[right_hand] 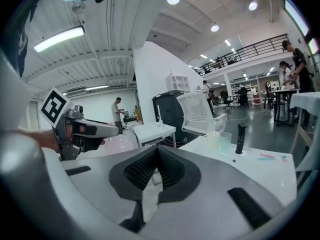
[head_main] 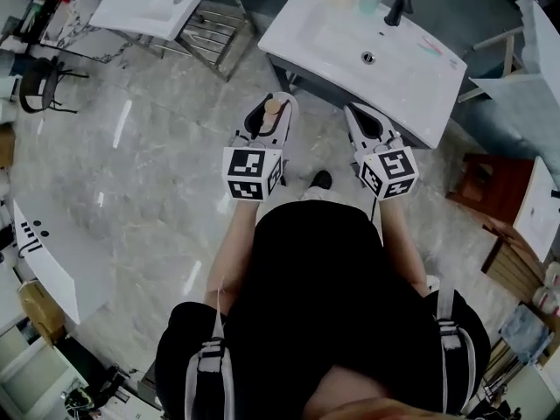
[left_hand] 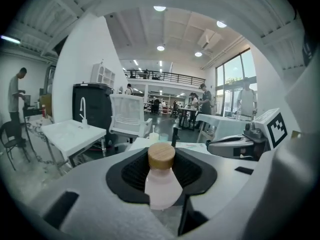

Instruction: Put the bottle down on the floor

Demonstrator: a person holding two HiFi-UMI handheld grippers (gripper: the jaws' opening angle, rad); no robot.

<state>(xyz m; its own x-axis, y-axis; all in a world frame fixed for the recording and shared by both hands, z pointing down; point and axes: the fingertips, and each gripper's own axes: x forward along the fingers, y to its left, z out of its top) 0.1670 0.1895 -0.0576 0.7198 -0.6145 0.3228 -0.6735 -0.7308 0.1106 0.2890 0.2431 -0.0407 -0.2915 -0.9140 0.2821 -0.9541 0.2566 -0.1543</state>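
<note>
Head view: person stands upright with 1 claw in each hand, both held level ahead of the body and high over the grey floor [head_main: 131, 173]; a white tabletop [head_main: 324, 33] with a basin lies just beyond the tips.
Left claw [head_main: 273, 101]: jaws closed partway on the bottle [head_main: 275, 108]; the left gripper view shows the black pads [left_hand: 132, 171] hugging its pale pink body on both sides, with the wooden cap [left_hand: 161, 155] clear above them.
Bottle position: inside the left claw, off the floor, touching nothing else.
Bottle axis: upright, cap up, crossing the claw's line at about a right angle; base hidden below the jaws.
Key relation: the floor lies straight below the bottle and well apart from it; bare floor shows to the person's left, while the tabletop crowds the front.
Judgement on next move: a straight descent of the left claw, axis kept vertical so the base meets the floor flat, with release only after contact.
Risk: the base is out of sight, so flat seating cannot be checked from here; a tilted release could topple it.
Right claw [head_main: 357, 114]: jaws drawn together with only a thin slit at the root and nothing between them, as the right gripper view shows.
Right claw role: just beside the left claw and apart from the bottle; the left arm already carries the load.
</note>
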